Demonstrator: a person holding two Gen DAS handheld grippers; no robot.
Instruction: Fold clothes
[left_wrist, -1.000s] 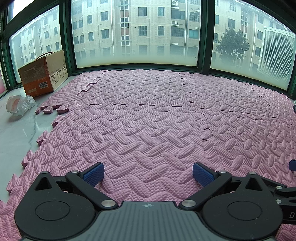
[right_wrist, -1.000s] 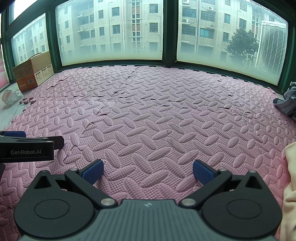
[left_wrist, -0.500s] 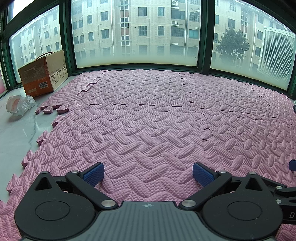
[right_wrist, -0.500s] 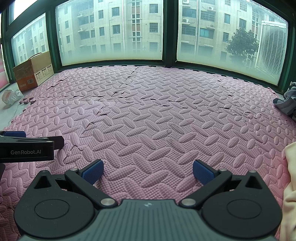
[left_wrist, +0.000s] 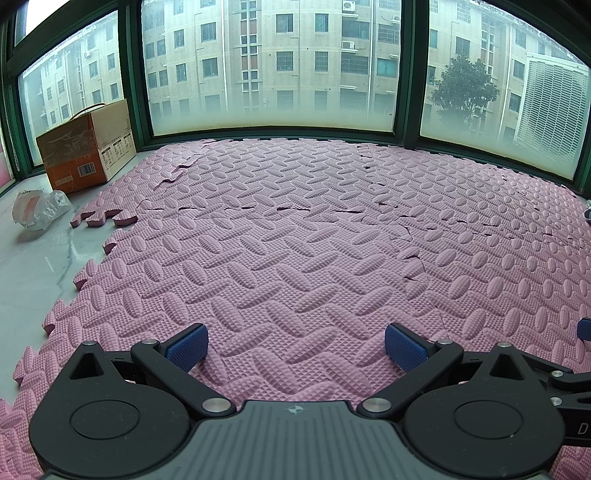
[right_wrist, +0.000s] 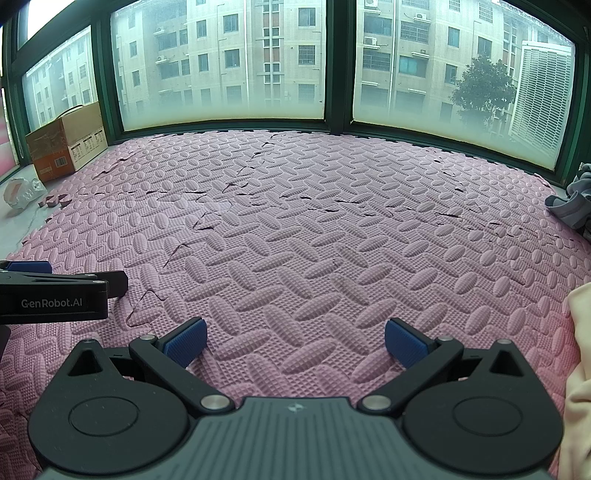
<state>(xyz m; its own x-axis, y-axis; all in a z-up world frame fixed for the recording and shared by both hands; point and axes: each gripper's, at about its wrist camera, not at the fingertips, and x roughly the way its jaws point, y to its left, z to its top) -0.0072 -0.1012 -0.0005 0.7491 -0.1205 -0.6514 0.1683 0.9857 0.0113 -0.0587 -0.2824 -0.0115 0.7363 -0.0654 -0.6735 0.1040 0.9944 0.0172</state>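
My left gripper (left_wrist: 295, 345) stands open low over the pink foam mat (left_wrist: 295, 229), nothing between its blue pads. My right gripper (right_wrist: 295, 343) is open too, just above the same mat (right_wrist: 314, 221). In the right wrist view the left gripper's black body (right_wrist: 55, 291) shows at the left edge. A cream garment (right_wrist: 580, 369) lies at the right edge, beside my right gripper and apart from it. A grey garment (right_wrist: 570, 206) is bunched at the far right near the window. No clothing appears in the left wrist view.
A cardboard box (left_wrist: 85, 147) stands at the far left by the window, with a crumpled plastic bag (left_wrist: 37, 208) on the marble floor (left_wrist: 33, 273) in front of it. Loose mat pieces (left_wrist: 103, 218) lie at the mat's left edge. Dark window frames bound the far side.
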